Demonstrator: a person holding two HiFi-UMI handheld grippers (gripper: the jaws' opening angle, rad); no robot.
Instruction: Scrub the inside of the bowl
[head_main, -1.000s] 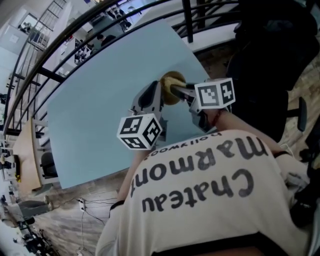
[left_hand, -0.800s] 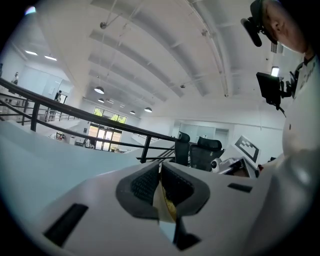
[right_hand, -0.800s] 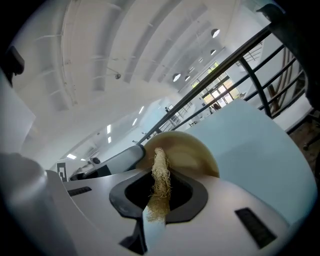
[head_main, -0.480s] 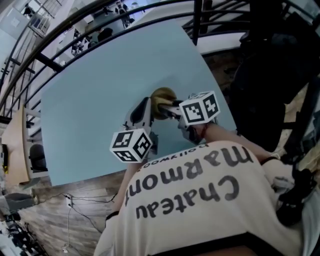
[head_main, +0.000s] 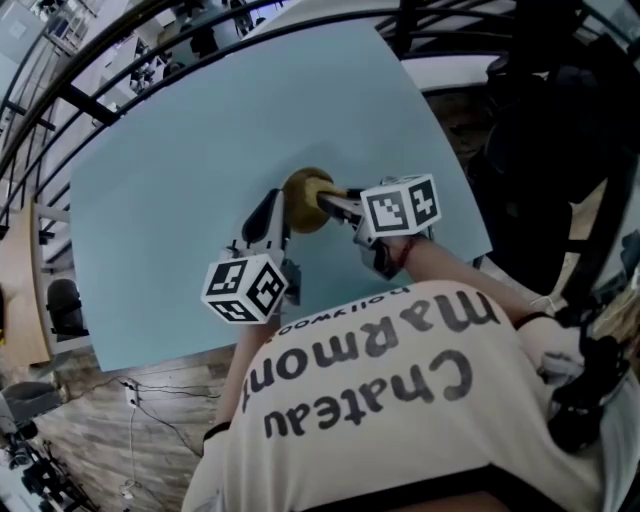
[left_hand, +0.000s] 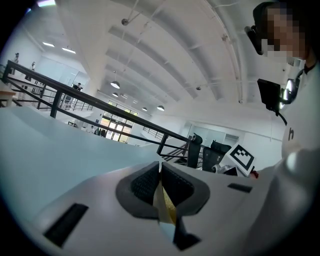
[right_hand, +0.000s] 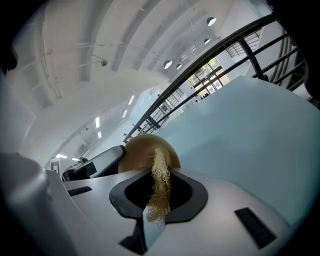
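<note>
Bowl (head_main: 303, 192), tan and round, stands on the pale blue table (head_main: 190, 140), near the person's edge and between the two grippers. The left gripper (head_main: 279, 206) has its jaws nearly together, pinched on the thin rim of the bowl (left_hand: 165, 201); in its own view the jaws hide all but that sliver. The right gripper (head_main: 327, 201) is clamped on a strand of straw-coloured fibrous scrubber (right_hand: 159, 186), whose far end lies against the bowl (right_hand: 140, 148). The left gripper's body (right_hand: 97, 162) shows just beside the bowl in the right gripper view. From the head view, the right marker cube (head_main: 401, 208) and the person's printed shirt (head_main: 400, 400) cover the table's near edge. A black railing (head_main: 90, 105) runs behind the table and a dark chair (head_main: 545, 150) stands at its right.
</note>
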